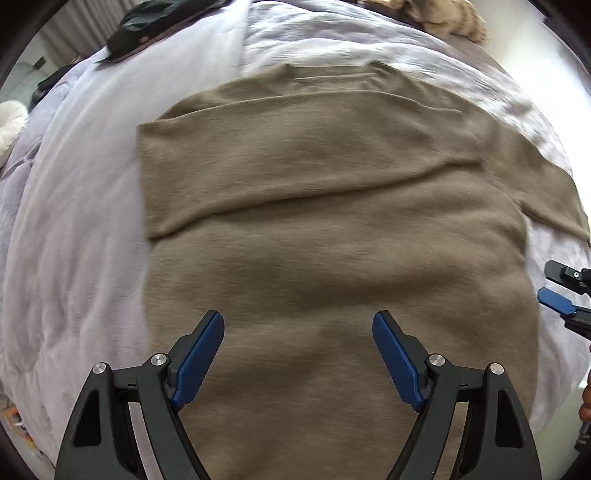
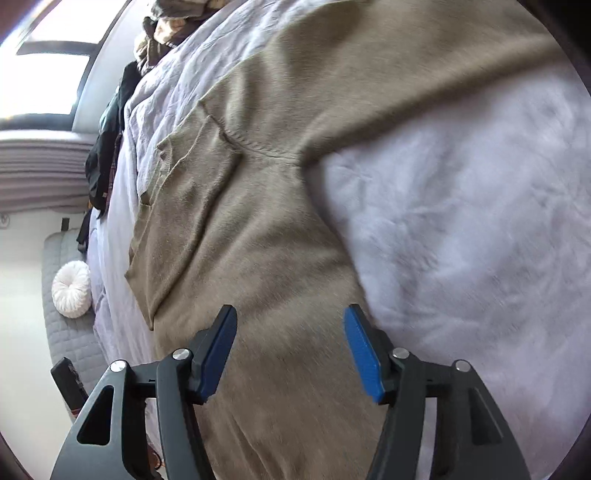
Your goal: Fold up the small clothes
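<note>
Left-wrist view showed the tan sweater (image 1: 332, 221) spread flat across the pale lavender bedcover (image 1: 74, 240), one sleeve folded across the chest toward nine o'clock, the other trailing off toward three o'clock. My left gripper (image 1: 297, 325) hung over the lower body of the garment at six o'clock, its blue pads (image 1: 199, 362) spread wide with nothing between them. At three o'clock, off the sweater's edge, the tip of my right gripper (image 1: 561, 295) poked into the picture.

Right-wrist view had the same sweater (image 2: 258, 240) running from six o'clock up to one o'clock, the armpit seam near centre and the bedcover (image 2: 461, 221) filling the three o'clock side. My right gripper (image 2: 290, 321) stood above the garment's side edge, fingers (image 2: 360, 354) apart and empty; whether they touched the knit I could not tell through the blur.

Dark clothing (image 1: 147, 26) lay bunched at eleven o'clock on the far end of the bed, a beige heap (image 1: 443, 18) at one o'clock. A round white cushion (image 2: 72, 290) sat on a grey quilted seat (image 2: 70, 339) at nine o'clock.
</note>
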